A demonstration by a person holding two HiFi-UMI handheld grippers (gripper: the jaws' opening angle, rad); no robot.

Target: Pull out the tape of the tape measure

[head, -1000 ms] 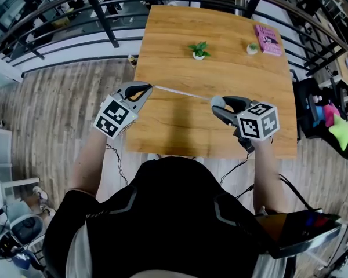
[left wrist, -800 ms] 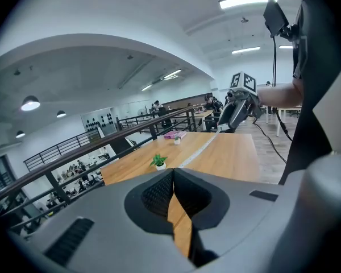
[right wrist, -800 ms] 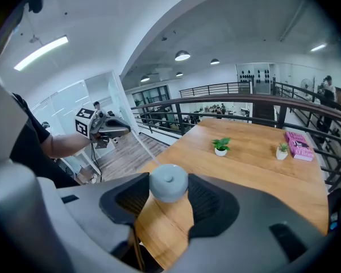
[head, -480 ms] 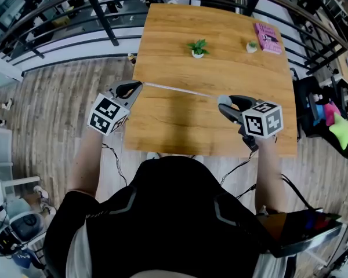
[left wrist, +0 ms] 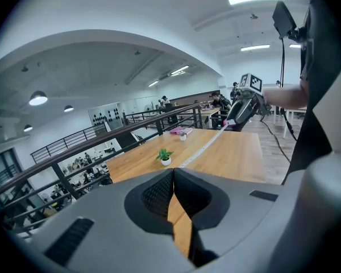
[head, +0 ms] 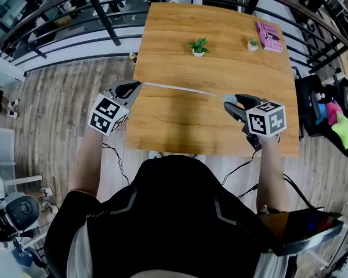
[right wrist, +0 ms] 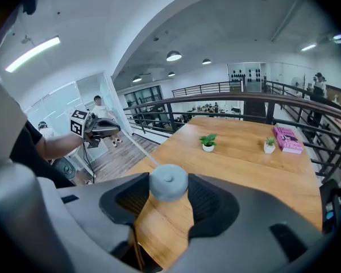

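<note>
A white tape [head: 182,89] stretches taut above the wooden table [head: 209,45] between my two grippers. My left gripper [head: 132,88] hangs past the table's left edge, shut on the tape's end; in the left gripper view the jaws [left wrist: 173,175] are pressed together and the tape [left wrist: 202,149] runs off toward the other hand. My right gripper [head: 233,102] is over the table's front right part and grips the round grey tape measure case [right wrist: 169,182] between its wide-set pads. From the case the tape [right wrist: 137,147] leads left to the left gripper [right wrist: 105,131].
Two small potted plants [head: 198,48] [head: 253,44] and a pink book [head: 269,36] stand at the table's far side. A dark metal railing [head: 98,13] runs behind the table. A black stand with colourful toys [head: 336,117] is at the right.
The grippers have drawn apart: the left one moved left off the table edge, the right one moved right. The tape between them has grown longer.
</note>
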